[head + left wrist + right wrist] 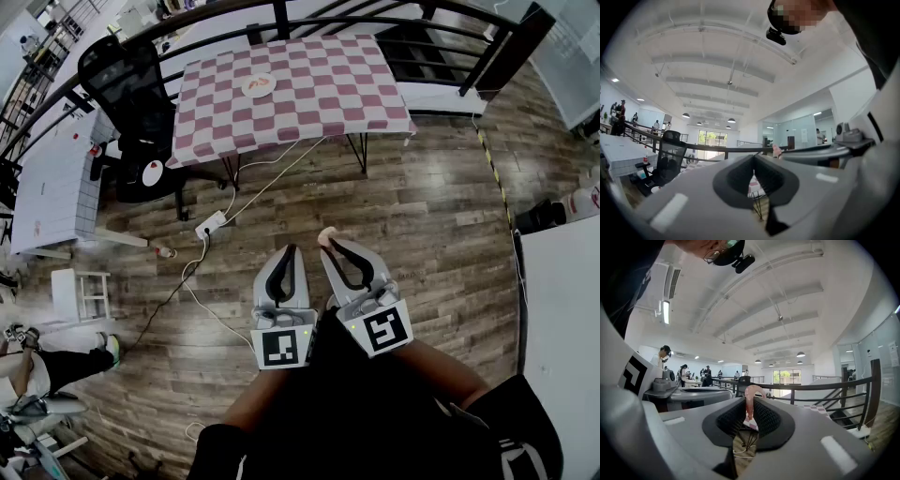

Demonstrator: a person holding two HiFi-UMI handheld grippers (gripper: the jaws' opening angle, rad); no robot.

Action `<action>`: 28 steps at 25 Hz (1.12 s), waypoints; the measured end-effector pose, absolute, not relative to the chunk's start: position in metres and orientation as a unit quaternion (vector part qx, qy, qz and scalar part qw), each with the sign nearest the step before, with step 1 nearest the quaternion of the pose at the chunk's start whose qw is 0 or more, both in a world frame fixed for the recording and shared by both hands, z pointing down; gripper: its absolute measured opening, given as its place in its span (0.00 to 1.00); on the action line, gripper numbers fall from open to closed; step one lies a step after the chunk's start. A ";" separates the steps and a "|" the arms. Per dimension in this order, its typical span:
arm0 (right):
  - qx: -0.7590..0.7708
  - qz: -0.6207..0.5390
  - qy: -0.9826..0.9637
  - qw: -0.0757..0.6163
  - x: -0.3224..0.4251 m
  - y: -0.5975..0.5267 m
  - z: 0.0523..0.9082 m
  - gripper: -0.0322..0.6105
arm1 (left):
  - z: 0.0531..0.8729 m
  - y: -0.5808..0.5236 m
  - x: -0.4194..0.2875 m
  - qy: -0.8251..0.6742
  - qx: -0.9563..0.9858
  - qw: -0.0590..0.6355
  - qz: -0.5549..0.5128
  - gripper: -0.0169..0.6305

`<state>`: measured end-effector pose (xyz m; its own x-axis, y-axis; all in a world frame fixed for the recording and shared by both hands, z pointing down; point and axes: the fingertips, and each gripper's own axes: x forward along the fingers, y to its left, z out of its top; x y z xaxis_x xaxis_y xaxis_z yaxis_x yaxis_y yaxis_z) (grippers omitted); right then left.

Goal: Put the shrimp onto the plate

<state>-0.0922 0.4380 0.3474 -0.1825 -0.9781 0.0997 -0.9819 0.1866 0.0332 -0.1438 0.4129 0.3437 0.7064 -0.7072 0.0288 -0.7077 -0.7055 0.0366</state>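
Observation:
My right gripper (328, 241) is shut on a pink shrimp (324, 235), which sticks up between the jaw tips in the right gripper view as a curled shrimp (750, 401). Beside it my left gripper (290, 249) is shut with nothing in it; the left gripper view looks along its closed jaws (753, 174) toward the room. Both are held over the wooden floor, well short of the checkered table (319, 112). A white plate (259, 85) with some orange-pink food on it sits on the far left part of that table.
A black office chair (131, 89) stands left of the table, with a small white plate (153, 173) on its seat. A power strip (210, 224) and cables lie on the floor. A black railing (375, 19) runs behind the table. A white table (56, 178) is at left.

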 end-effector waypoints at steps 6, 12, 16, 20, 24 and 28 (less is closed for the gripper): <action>0.638 0.026 -0.770 0.020 -0.072 0.452 0.345 0.13 | 0.347 0.423 -0.130 -0.395 0.919 0.009 -0.008 0.04; 0.639 0.029 -0.768 0.020 -0.052 0.455 0.352 0.13 | 0.348 0.421 -0.122 -0.404 0.915 0.005 -0.002 0.04; 0.639 0.036 -0.768 0.014 -0.042 0.452 0.353 0.13 | 0.348 0.417 -0.113 -0.403 0.915 0.008 -0.001 0.04; 0.640 0.042 -0.767 0.010 -0.033 0.446 0.357 0.13 | 0.349 0.414 -0.099 -0.395 0.919 0.010 0.010 0.04; 0.643 0.043 -0.765 0.007 -0.022 0.438 0.358 0.13 | 0.349 0.403 -0.092 -0.398 0.917 0.010 0.002 0.04; 0.652 0.043 -0.757 0.004 -0.005 0.426 0.357 0.13 | 0.348 0.388 -0.082 -0.394 0.919 0.021 -0.007 0.04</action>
<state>-0.0048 0.4265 0.3572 -0.1492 -0.9869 0.0621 -0.9876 0.1456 -0.0595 -0.0817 0.3880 0.3478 0.6895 -0.7243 0.0041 -0.7238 -0.6887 0.0435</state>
